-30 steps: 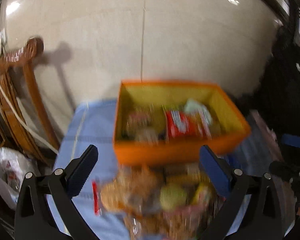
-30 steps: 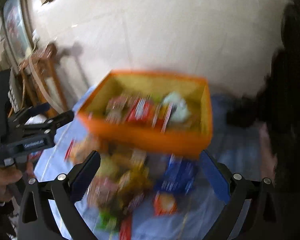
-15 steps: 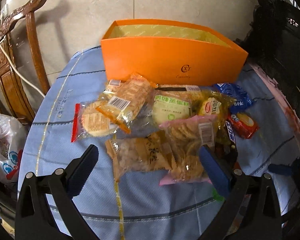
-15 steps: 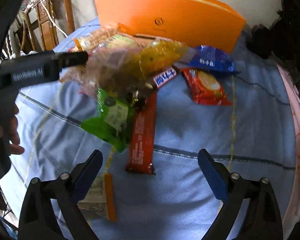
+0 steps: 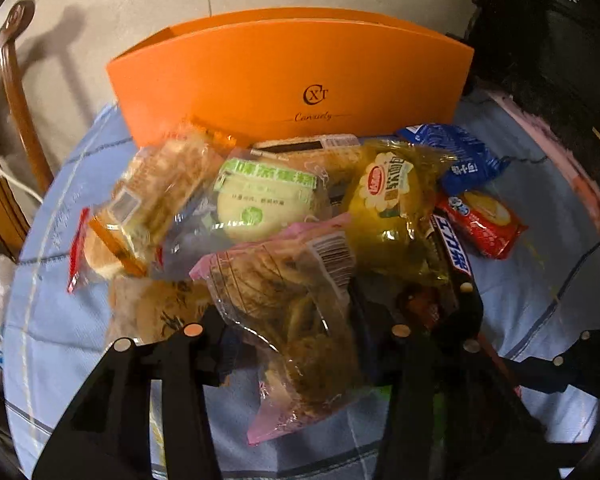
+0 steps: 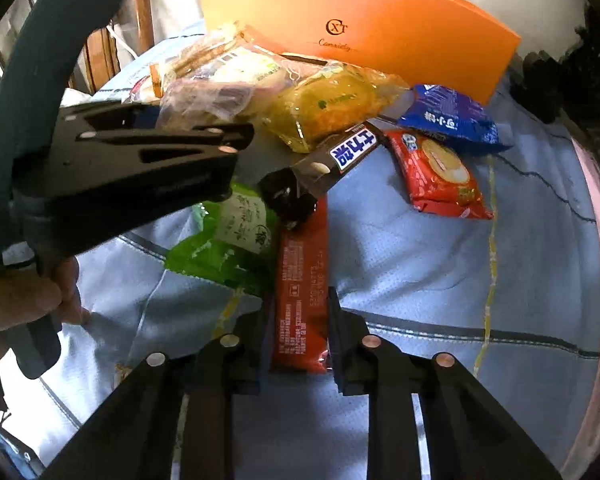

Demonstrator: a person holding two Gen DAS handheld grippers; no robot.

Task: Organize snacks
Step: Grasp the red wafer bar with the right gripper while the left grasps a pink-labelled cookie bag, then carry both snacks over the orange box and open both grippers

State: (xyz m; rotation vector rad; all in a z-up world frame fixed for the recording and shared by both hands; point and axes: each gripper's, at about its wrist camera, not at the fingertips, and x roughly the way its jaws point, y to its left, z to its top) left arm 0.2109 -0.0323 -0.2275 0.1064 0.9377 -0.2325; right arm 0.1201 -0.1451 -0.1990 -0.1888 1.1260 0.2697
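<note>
Left wrist view showed a blue cloth (image 5: 540,292) filling the lower frame, and the orange box (image 5: 288,80) stood across the upper centre with its long wall facing the camera. Below it lay the snack pile: a clear-and-pink cookie bag (image 5: 288,300) at centre, a yellow cake pack (image 5: 388,208) to its upper right, a green-labelled bun (image 5: 268,200) to its upper left, then a blue packet (image 5: 456,156) and a red cracker packet (image 5: 484,224) at right. The left gripper (image 5: 296,334) was pinching the cookie bag between its fingers at lower centre. In the right wrist view, the right gripper (image 6: 298,336) was pressed against both sides of a red-orange bar (image 6: 302,292) at lower centre, which lay on the cloth beside a green packet (image 6: 228,240).
</note>
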